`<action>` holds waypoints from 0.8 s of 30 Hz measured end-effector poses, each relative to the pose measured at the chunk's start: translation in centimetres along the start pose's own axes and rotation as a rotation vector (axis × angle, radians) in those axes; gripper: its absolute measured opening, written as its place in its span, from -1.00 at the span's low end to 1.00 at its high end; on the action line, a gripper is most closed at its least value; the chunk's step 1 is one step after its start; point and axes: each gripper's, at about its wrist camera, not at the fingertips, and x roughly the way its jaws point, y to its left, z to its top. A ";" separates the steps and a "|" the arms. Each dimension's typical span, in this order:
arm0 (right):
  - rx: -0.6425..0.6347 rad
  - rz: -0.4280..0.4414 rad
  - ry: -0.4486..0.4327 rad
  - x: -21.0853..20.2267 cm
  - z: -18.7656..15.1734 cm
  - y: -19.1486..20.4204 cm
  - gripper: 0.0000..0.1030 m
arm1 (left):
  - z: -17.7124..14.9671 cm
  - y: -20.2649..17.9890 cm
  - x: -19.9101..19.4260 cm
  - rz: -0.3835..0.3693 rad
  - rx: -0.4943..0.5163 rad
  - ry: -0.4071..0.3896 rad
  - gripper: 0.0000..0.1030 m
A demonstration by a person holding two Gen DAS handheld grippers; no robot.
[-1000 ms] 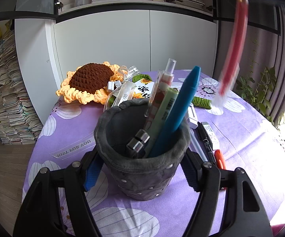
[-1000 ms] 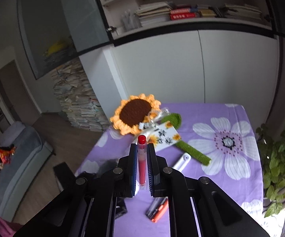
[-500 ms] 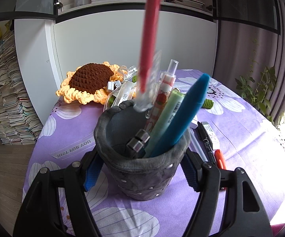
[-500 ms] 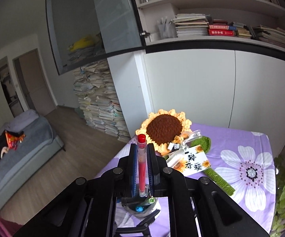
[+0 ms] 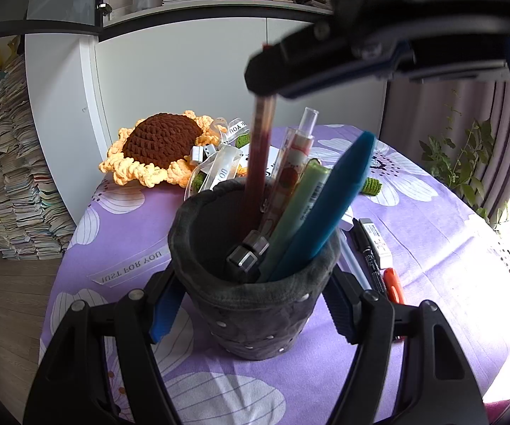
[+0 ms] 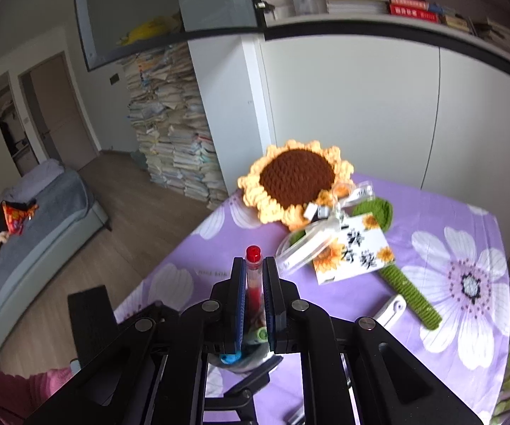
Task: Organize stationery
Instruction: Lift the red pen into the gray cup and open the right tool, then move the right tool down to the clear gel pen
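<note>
The left gripper (image 5: pixel 251 315) is clamping the grey pen cup (image 5: pixel 255 304) from both sides, its blue pads pressing the cup's wall, on the purple flowered cloth (image 5: pixel 431 233). The right gripper (image 6: pixel 255 304) is hanging above the cup, its jaws nearly closed and pinching the red pen (image 5: pixel 260 156) upright; the pen's lower end is dipping inside the cup's mouth. Already crowding the cup are a blue pen (image 5: pixel 329 205), a green pen (image 5: pixel 297 212), a clear patterned pen (image 5: pixel 292 173) and a metal clip (image 5: pixel 247 255), all leaning to its right side beside the red pen. Right of the cup, a black marker (image 5: pixel 370 248), an eraser (image 5: pixel 377 242) and an orange pen (image 5: pixel 393 285) are lying on the cloth. Behind the cup, a crochet sunflower (image 6: pixel 297 180) with a ribbon and a card (image 6: pixel 354 251) is lying near the table's far edge.
</note>
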 end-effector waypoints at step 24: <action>0.395 -0.180 0.177 -1.0 -6.6 -11.0 -0.79 | 0.0 0.0 0.0 0.009 0.006 0.009 0.42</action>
